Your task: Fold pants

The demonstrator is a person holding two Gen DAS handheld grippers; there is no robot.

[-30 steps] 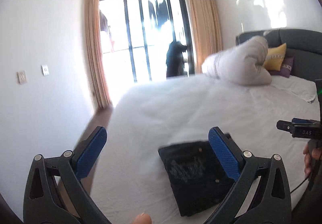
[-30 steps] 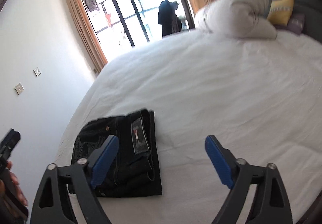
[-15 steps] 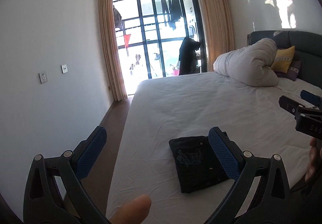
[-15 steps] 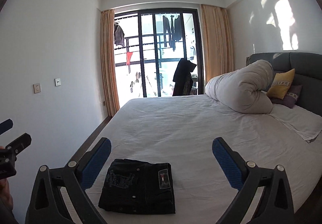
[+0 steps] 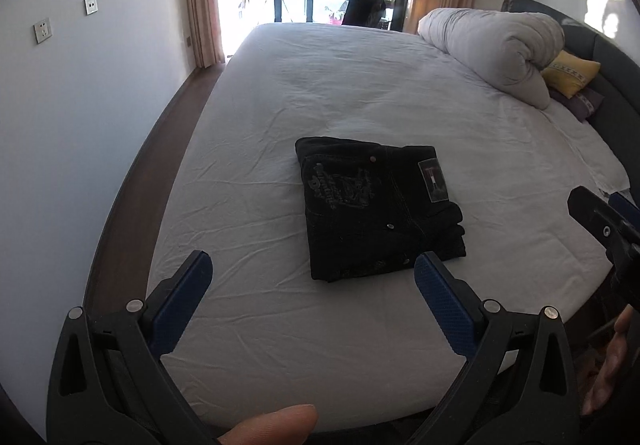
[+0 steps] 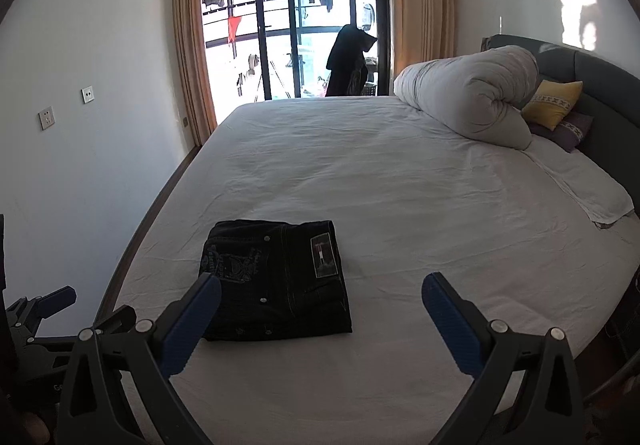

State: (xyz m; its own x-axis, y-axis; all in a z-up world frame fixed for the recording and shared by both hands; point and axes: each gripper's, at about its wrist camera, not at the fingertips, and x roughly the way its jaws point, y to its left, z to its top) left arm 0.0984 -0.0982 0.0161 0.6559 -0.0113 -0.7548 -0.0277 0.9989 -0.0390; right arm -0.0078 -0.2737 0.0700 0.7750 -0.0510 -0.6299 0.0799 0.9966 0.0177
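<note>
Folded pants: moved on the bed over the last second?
Cannot tell. The folded black pants shift in frame, but so do the window and rolled duvet, so the cameras moved; the pants lie near the bed's left edge throughout.

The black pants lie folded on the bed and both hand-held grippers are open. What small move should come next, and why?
Probably no further fold: draw both back and stop. The black pants already lie as a compact rectangle with stacked layers on the white bed sheet. The left hand-held gripper and the right hand-held gripper are open, hold nothing and do not touch the cloth.
</note>
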